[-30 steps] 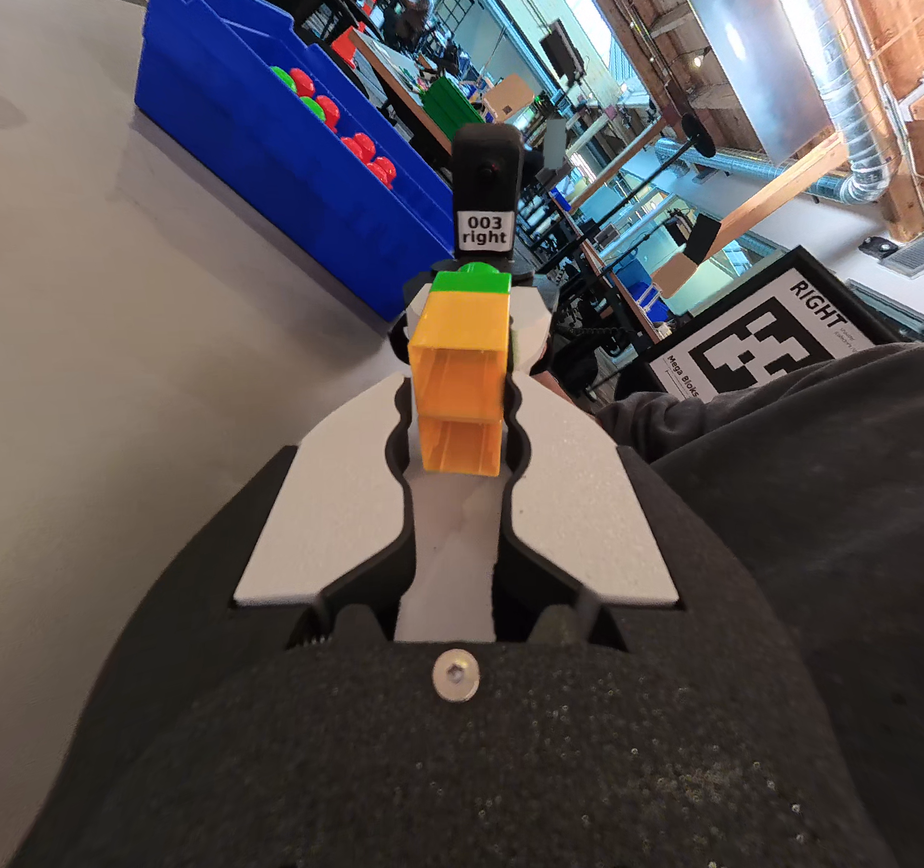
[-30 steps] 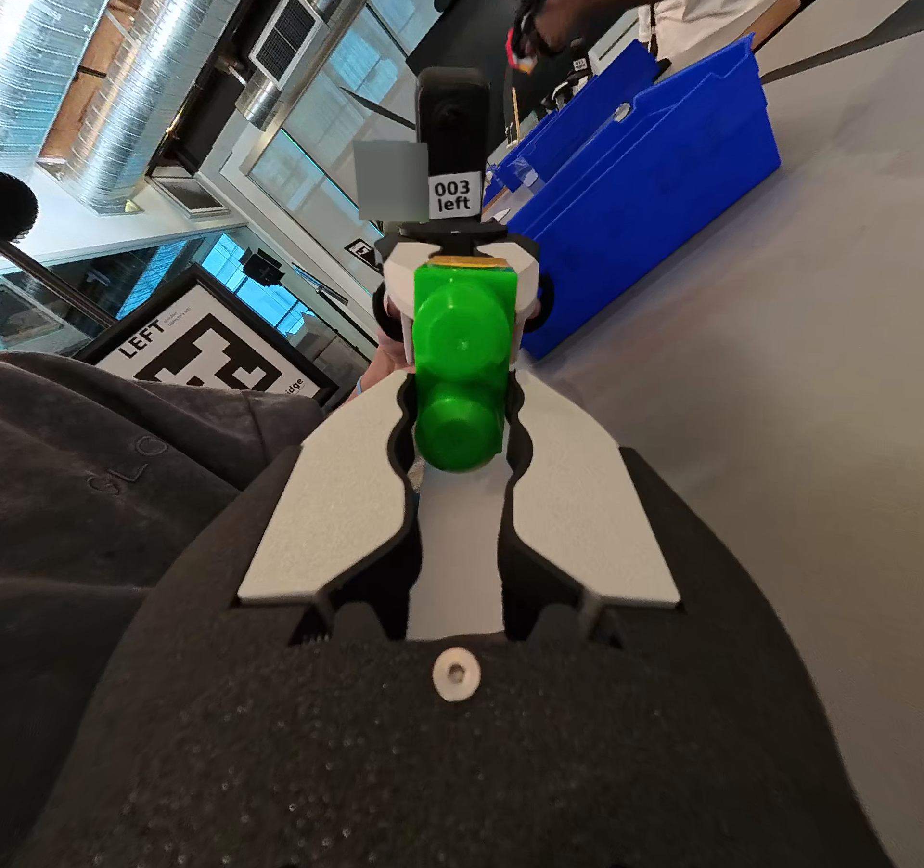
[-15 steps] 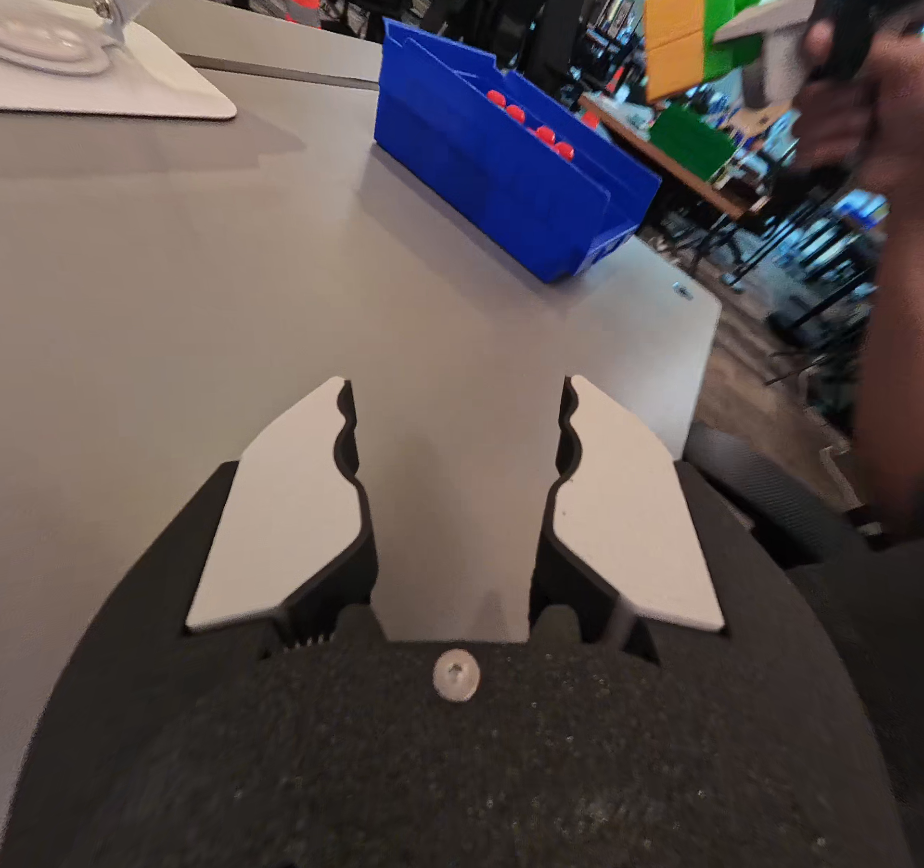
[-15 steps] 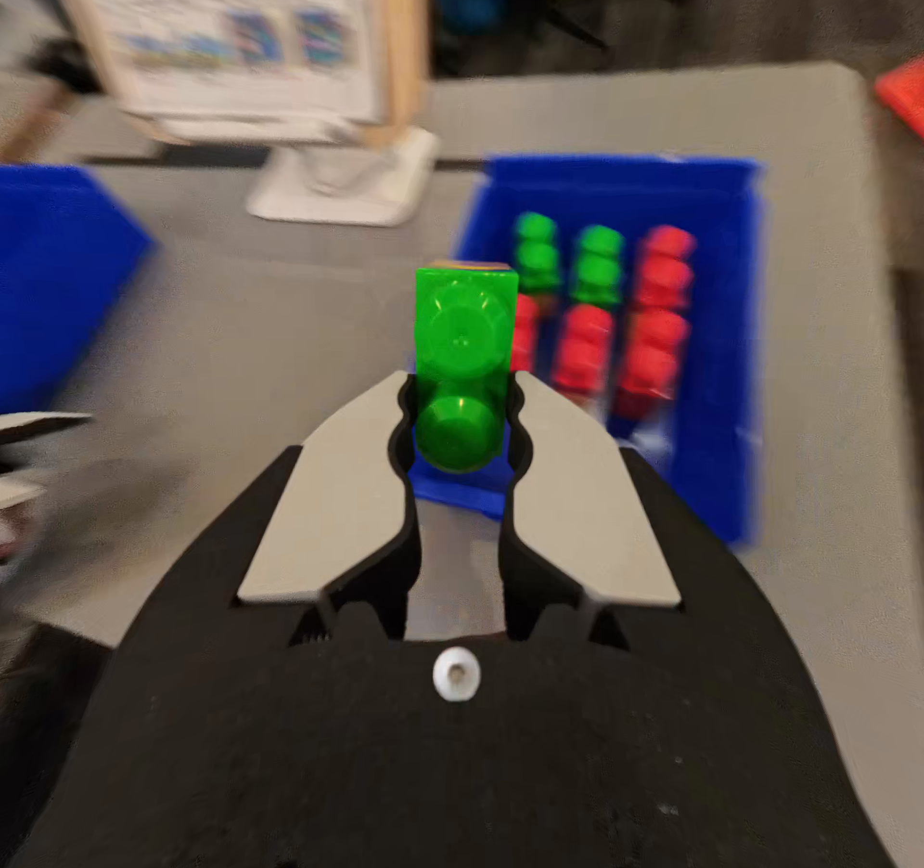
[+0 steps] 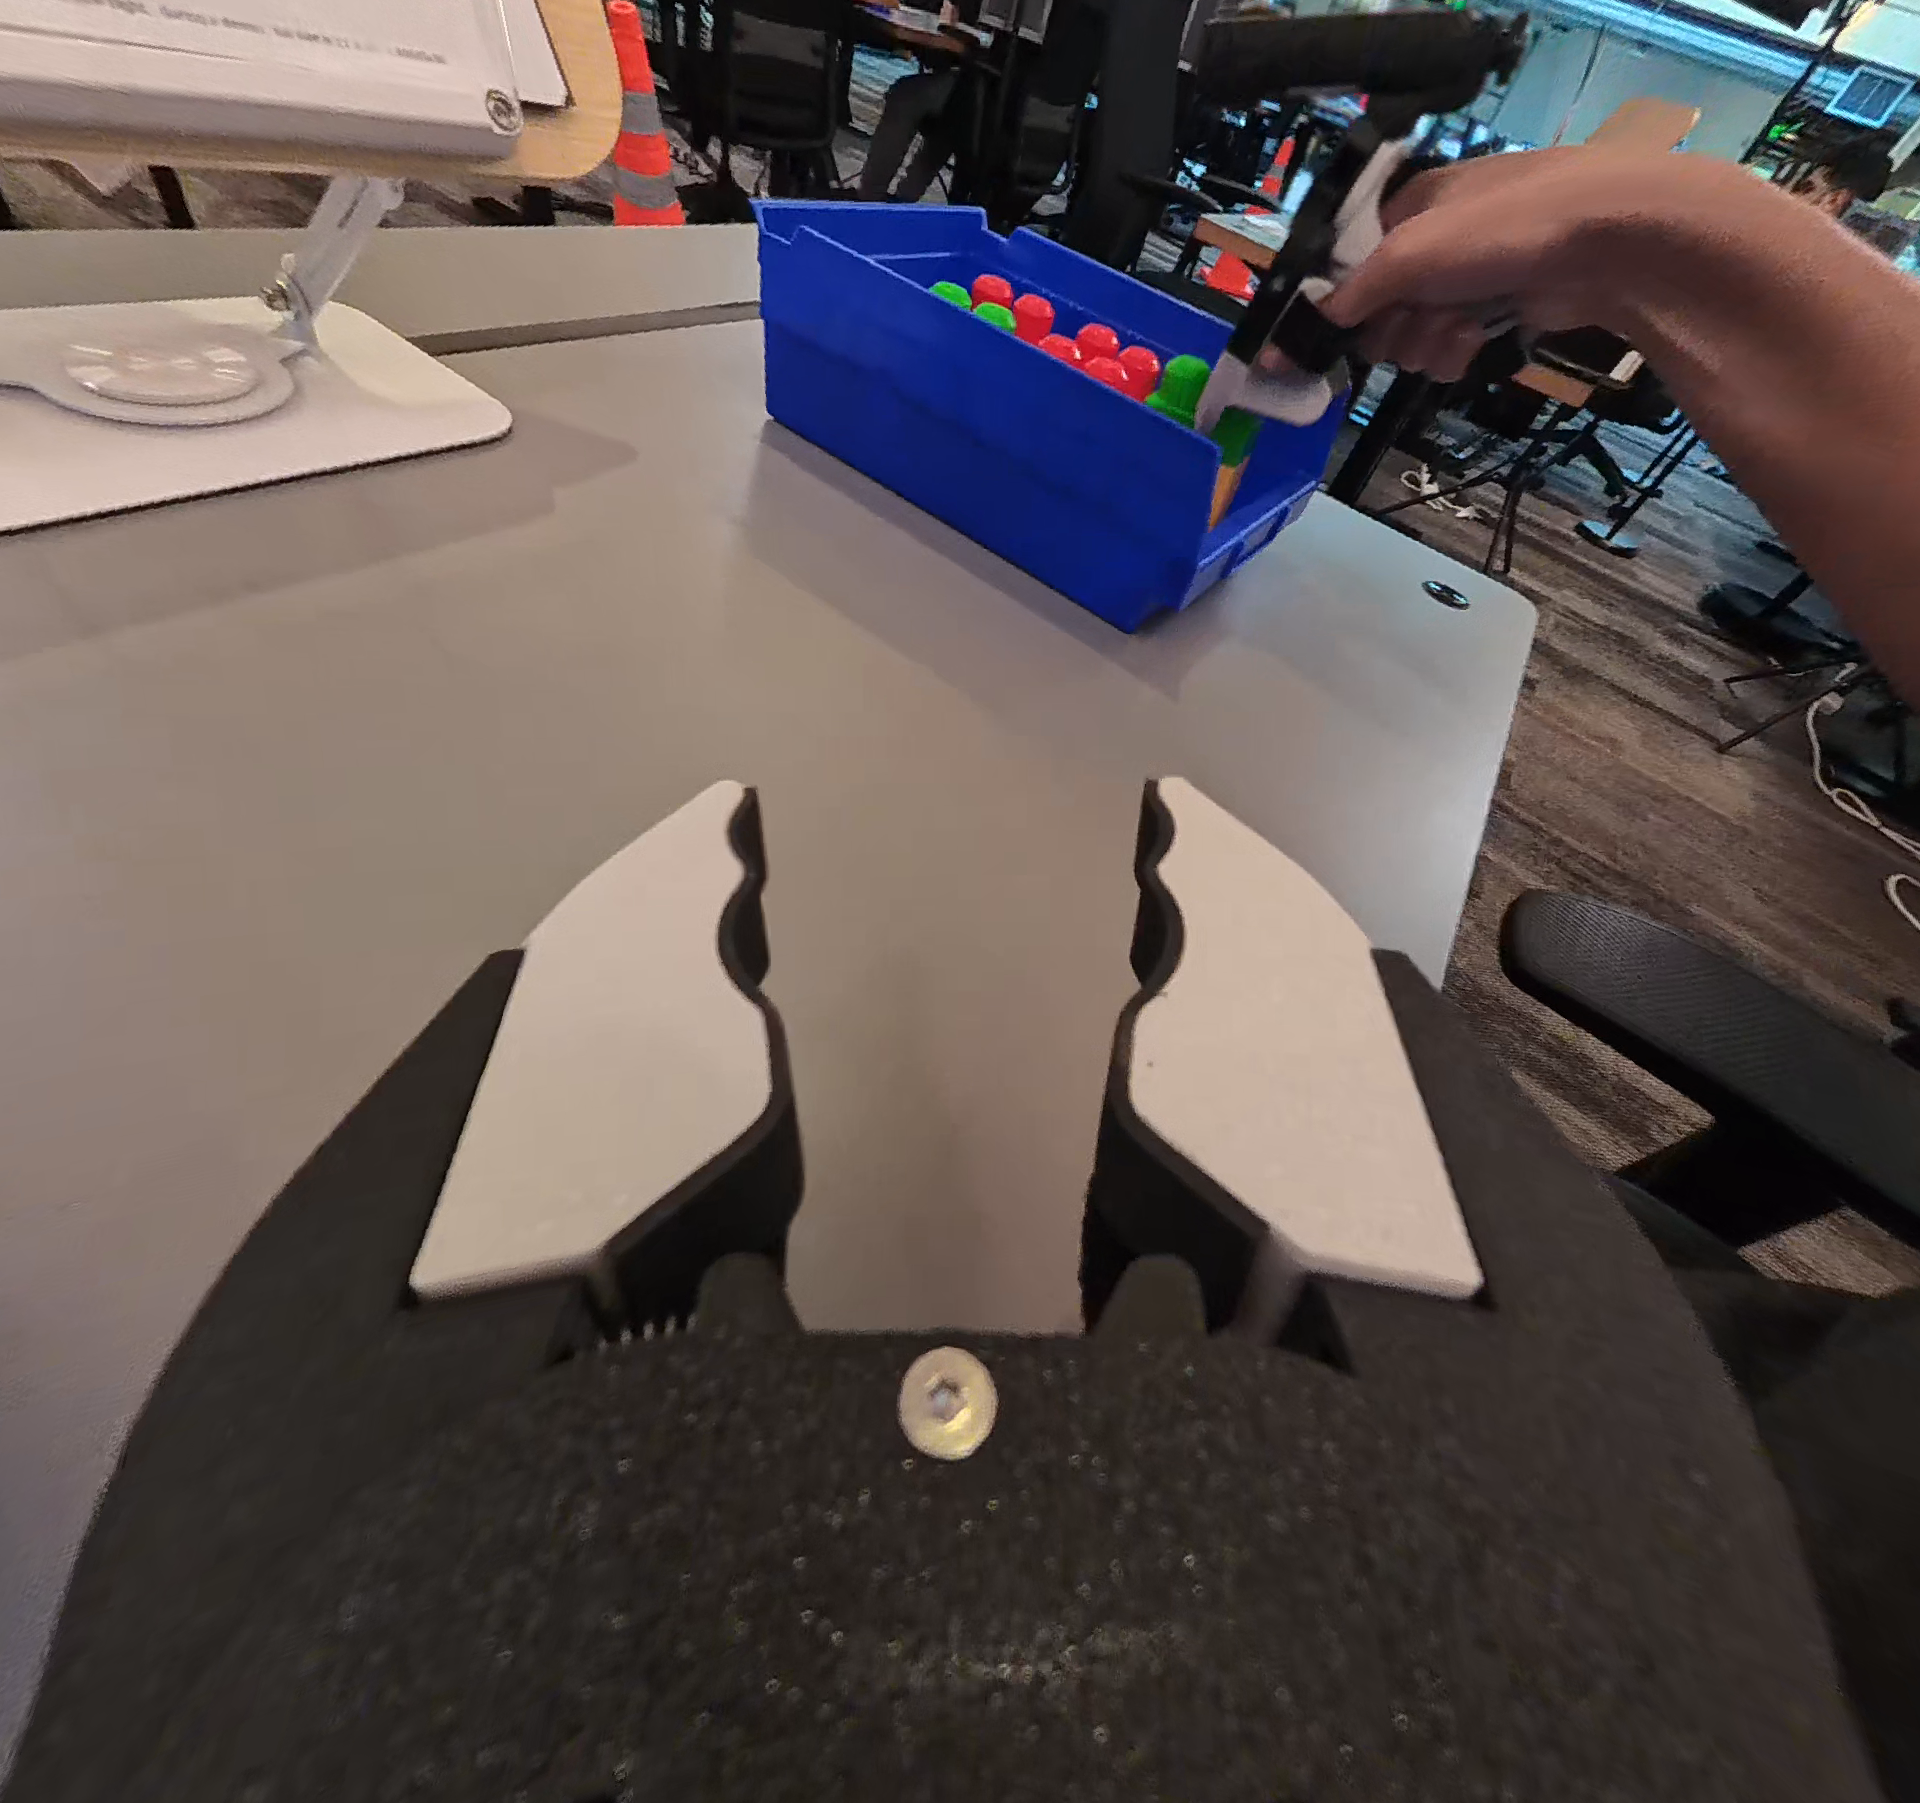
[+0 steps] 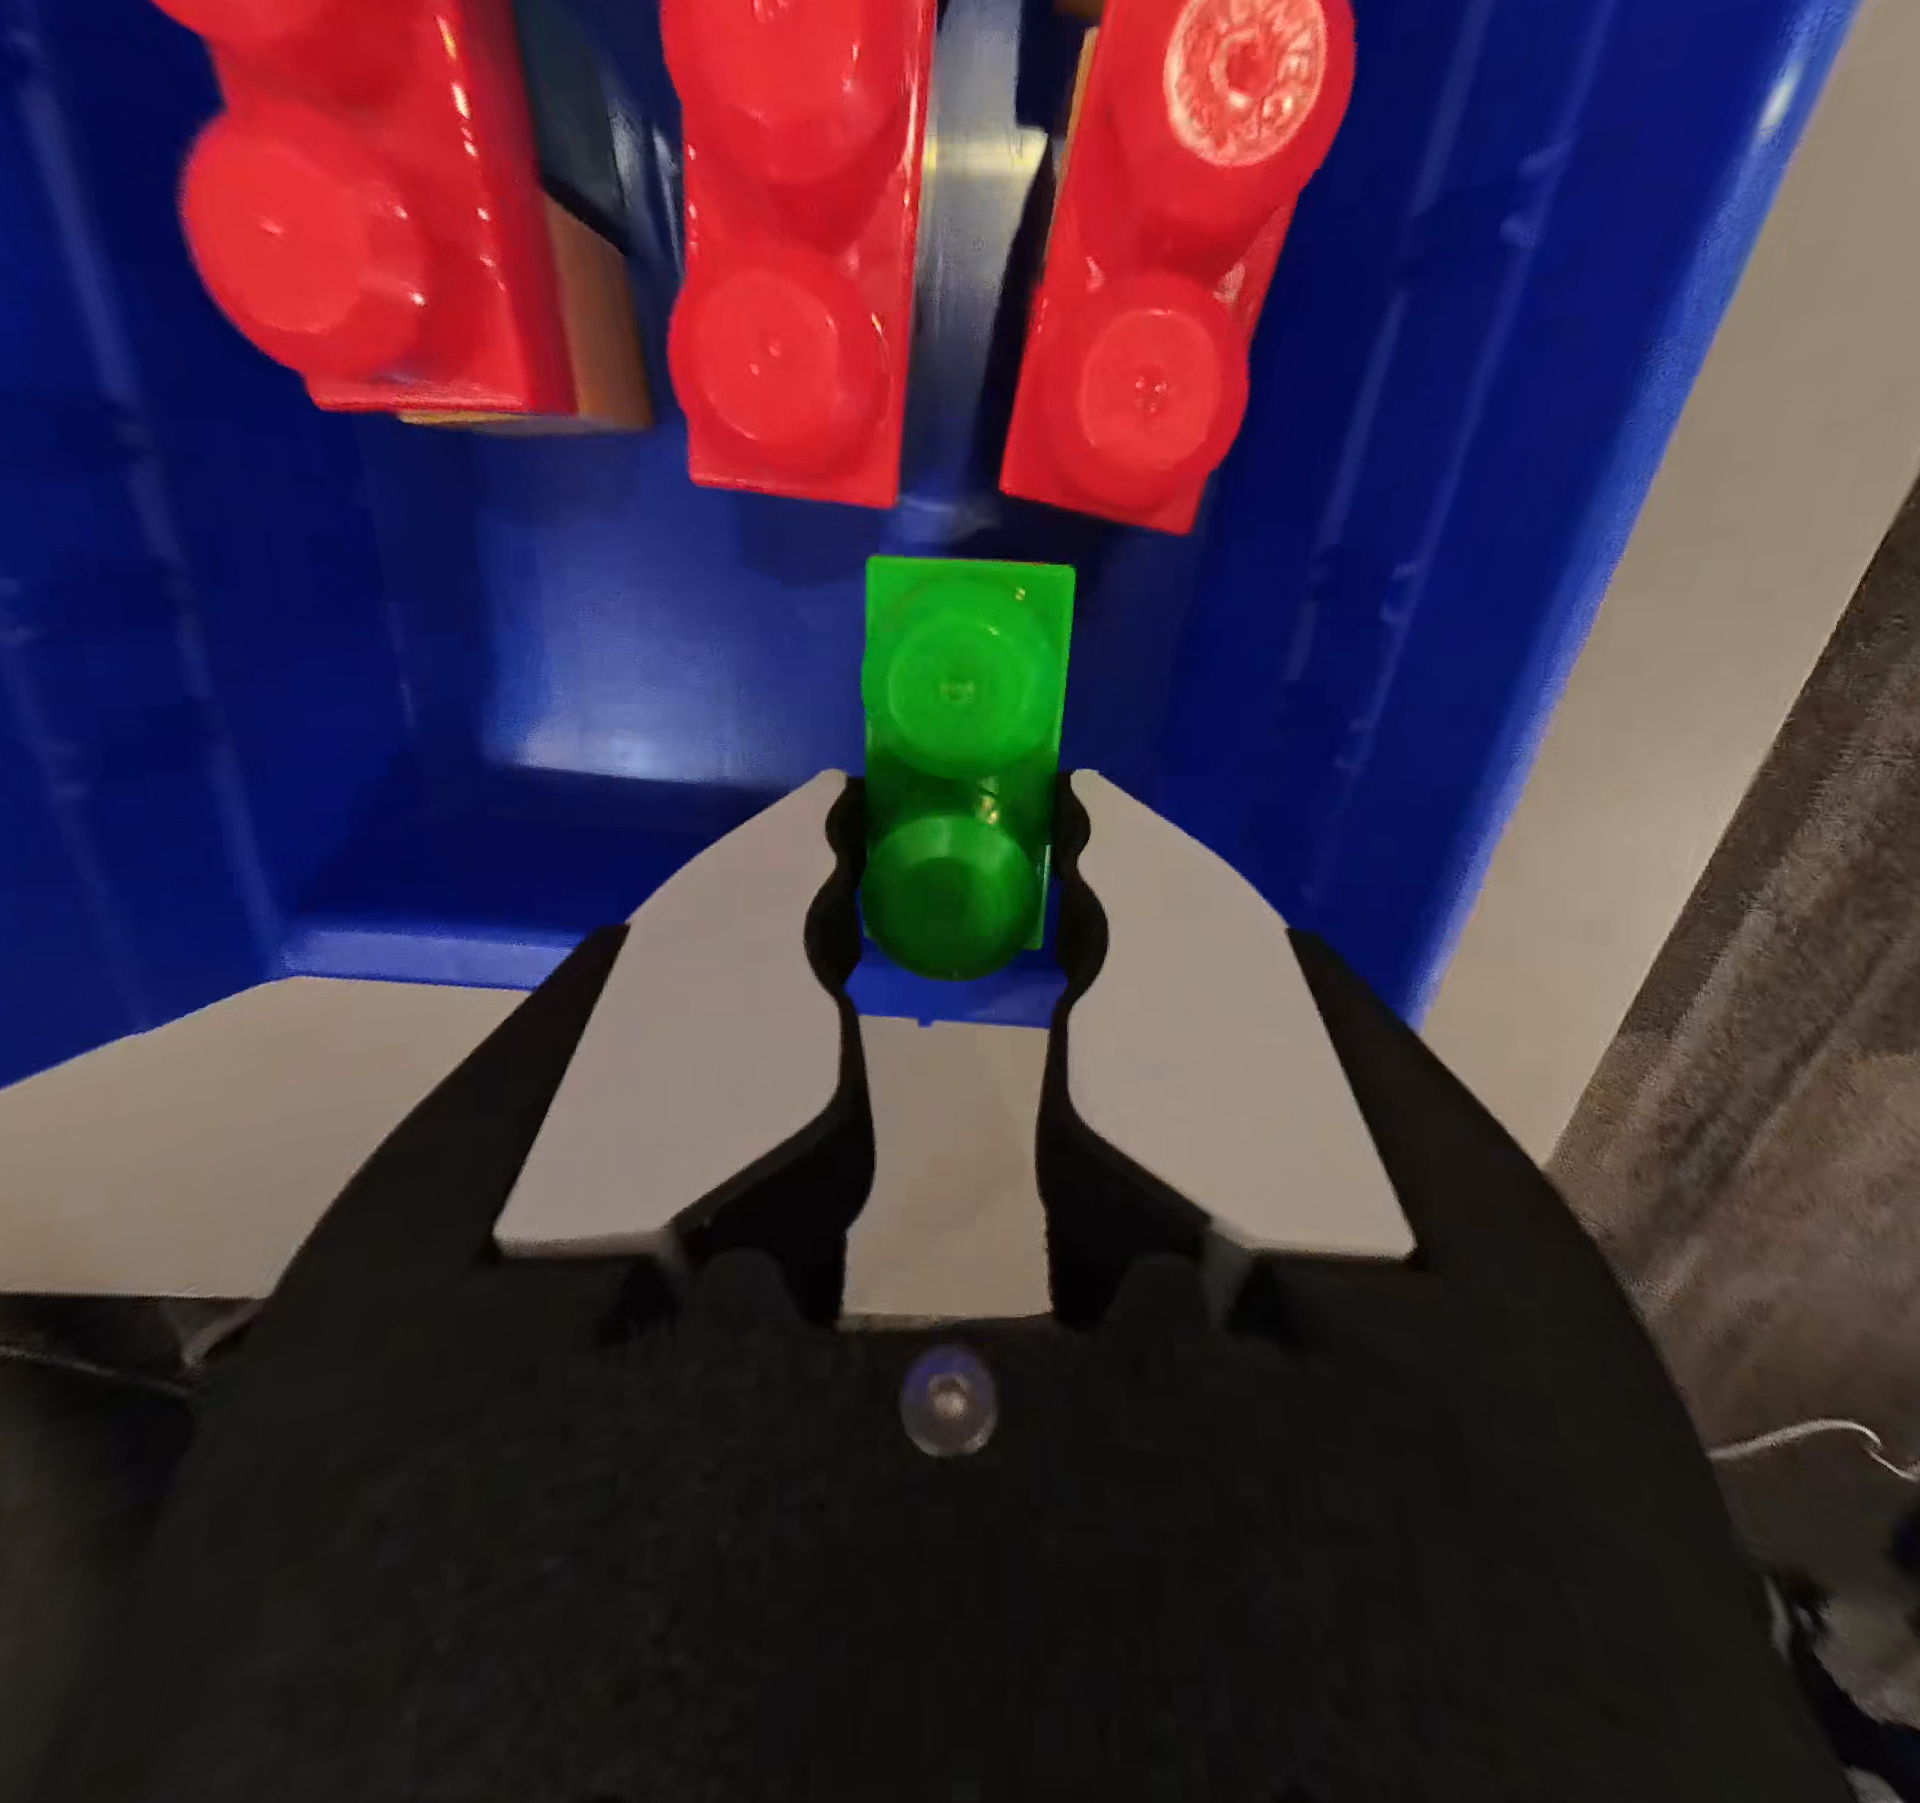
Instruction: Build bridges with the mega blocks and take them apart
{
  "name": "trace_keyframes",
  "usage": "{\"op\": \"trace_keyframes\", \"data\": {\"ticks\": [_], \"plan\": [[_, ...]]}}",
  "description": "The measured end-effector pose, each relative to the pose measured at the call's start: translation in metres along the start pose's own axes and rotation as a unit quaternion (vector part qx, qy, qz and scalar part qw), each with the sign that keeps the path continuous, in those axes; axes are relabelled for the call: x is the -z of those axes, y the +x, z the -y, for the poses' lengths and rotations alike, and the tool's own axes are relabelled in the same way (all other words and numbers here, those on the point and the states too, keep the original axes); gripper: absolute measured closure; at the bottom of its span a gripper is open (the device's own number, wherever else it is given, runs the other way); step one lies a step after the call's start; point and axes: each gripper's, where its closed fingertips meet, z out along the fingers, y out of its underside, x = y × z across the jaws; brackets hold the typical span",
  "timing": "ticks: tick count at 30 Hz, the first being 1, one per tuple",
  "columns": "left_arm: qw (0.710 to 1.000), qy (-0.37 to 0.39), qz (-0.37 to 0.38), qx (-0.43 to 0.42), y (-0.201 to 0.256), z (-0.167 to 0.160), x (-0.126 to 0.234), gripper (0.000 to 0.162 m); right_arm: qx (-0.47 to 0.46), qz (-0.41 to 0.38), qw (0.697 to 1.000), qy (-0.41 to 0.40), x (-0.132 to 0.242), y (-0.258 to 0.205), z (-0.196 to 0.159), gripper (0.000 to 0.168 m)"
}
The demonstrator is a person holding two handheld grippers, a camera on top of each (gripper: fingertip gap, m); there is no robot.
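My left gripper (image 5: pixel 945 797) is open and empty above the grey table (image 5: pixel 416 714). A blue bin (image 5: pixel 987 444) stands at the far right of the table and holds red blocks (image 5: pixel 1096 345) and green ones. My right gripper (image 5: pixel 1262 397), held by a hand, reaches down into the near end of the bin. In the right wrist view my right gripper (image 6: pixel 956 787) is shut on a green two-stud block (image 6: pixel 966 673) just above the bin floor (image 6: pixel 582 673). An orange block (image 5: pixel 1226 491) hangs under the green one. Three red blocks (image 6: pixel 790 195) stand ahead of it.
A document stand with a white base (image 5: pixel 208 403) is at the far left of the table. The table's right edge and corner (image 5: pixel 1496 631) are close to the bin. A black chair (image 5: pixel 1714 1026) and cables are on the floor to the right. My hands' fingertips stand some 40 cm from each other. My left gripper is the nearer one to the white base (image 5: pixel 208 403): about 40 cm, against 45 cm.
My left gripper let go of the orange and green stack, opened and swung over the table. My right gripper carried the stack away and lowered it into the blue bin.
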Motion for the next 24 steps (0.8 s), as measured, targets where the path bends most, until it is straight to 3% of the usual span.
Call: {"op": "trace_keyframes", "data": {"ticks": [4, 8, 10, 12, 15, 18, 19, 21, 24], "plan": [[1.000, -0.017, 0.003, -0.014, 0.001, -0.008, -0.003, 0.096, -0.002, -0.007, 1.000, -0.007, -0.011, 0.002, -0.005, 0.134], [0.999, -0.015, 0.039, -0.033, -0.012, -0.009, 0.002, 0.090, -0.001, -0.018, 0.997, 0.070, 0.000, 0.006, 0.004, 0.125], [0.999, -0.021, 0.041, -0.024, -0.015, -0.010, 0.007, 0.089, 0.019, -0.028, 0.980, 0.198, 0.049, -0.008, 0.019, 0.118], [0.999, -0.023, 0.046, -0.011, -0.020, -0.011, 0.013, 0.088, 0.067, -0.030, 0.927, 0.367, 0.117, -0.050, 0.028, 0.112], [0.996, -0.041, 0.073, -0.014, -0.030, -0.018, 0.018, 0.095, 0.133, 0.114, 0.815, 0.552, 0.173, -0.166, 0.013, 0.129], [0.990, -0.064, 0.124, -0.025, -0.044, -0.031, 0.021, 0.094, 0.166, 0.363, 0.692, 0.601, 0.161, -0.287, -0.027, 0.136], [0.990, -0.064, 0.128, -0.018, -0.043, -0.032, 0.022, 0.091, 0.143, 0.433, 0.670, 0.586, 0.146, -0.311, -0.034, 0.135], [0.989, -0.055, 0.134, -0.006, -0.038, -0.034, 0.024, 0.089, 0.106, 0.520, 0.664, 0.526, 0.111, -0.340, -0.036, 0.119], [0.985, -0.063, 0.157, -0.029, -0.034, -0.046, 0.030, 0.089, 0.112, 0.533, 0.684, 0.485, 0.080, -0.354, -0.042, 0.118]]}}
